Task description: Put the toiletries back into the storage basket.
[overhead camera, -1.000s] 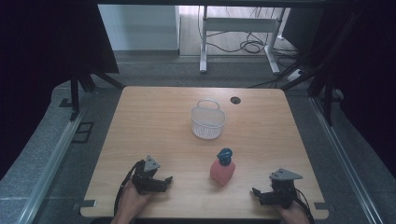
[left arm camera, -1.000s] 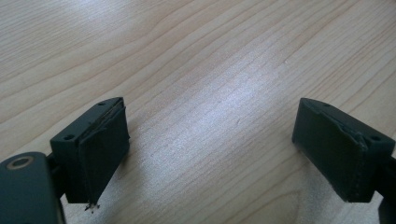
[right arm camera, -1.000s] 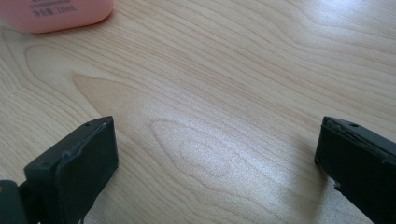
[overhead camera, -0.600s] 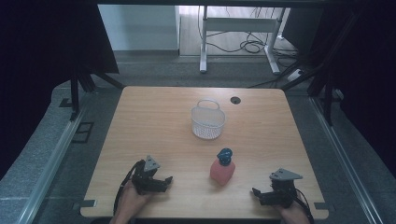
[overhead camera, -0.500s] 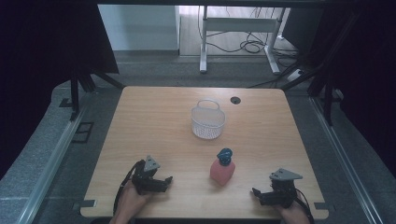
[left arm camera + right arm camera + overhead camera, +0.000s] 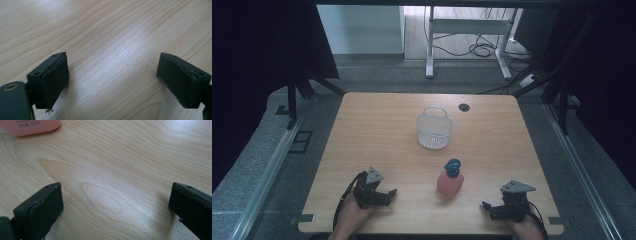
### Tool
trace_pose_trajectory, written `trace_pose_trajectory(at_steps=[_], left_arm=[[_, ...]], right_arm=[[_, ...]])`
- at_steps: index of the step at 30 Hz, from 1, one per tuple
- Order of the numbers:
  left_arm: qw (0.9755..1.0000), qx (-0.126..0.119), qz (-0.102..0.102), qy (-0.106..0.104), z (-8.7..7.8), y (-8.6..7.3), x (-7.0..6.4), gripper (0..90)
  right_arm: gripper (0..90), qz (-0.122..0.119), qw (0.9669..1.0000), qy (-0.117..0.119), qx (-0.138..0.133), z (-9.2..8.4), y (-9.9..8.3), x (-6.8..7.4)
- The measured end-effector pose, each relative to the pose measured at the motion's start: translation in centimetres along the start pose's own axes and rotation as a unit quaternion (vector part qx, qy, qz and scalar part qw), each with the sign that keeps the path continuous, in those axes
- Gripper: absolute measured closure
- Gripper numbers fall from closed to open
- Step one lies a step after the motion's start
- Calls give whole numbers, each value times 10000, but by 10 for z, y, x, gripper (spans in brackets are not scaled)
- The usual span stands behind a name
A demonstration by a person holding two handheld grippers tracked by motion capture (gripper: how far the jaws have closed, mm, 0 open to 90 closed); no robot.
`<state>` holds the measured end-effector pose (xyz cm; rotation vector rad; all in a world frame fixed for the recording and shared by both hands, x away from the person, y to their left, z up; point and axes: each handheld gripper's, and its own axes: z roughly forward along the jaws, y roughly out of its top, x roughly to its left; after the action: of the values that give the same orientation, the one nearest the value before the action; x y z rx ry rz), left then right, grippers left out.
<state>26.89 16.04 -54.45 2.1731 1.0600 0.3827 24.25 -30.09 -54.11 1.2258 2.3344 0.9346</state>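
A pink bottle (image 6: 449, 183) with a dark blue cap stands upright on the wooden table (image 6: 377, 130), toward the front. Its pink base (image 6: 30, 126) shows at the top left of the right gripper view. Behind it, near the table's middle, a white mesh basket (image 6: 434, 131) with a handle stands empty. My left gripper (image 6: 388, 196) rests near the front left edge, open, with bare wood between its jaws (image 6: 112, 82). Near the front right edge my right gripper (image 6: 486, 208) is open too, its jaws wide apart over bare wood (image 6: 116, 210), and it points left toward the bottle.
A small dark round hole (image 6: 464, 107) sits in the table near its back edge. Beyond the table a white desk frame (image 6: 467, 35) and cables stand on the floor. Dark curtains hang at both sides.
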Motion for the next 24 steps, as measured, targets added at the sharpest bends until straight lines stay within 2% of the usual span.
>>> trace_pose_trajectory(at_steps=[9,24], left_arm=[[10000,3,8,-8,0,0,0,103],[10000,4,16,-8,0,0,0,103]], right_arm=[[0,49,10000,-51,31,-1,0,1],[0,-208,9996,145,-98,-10,6,7]])
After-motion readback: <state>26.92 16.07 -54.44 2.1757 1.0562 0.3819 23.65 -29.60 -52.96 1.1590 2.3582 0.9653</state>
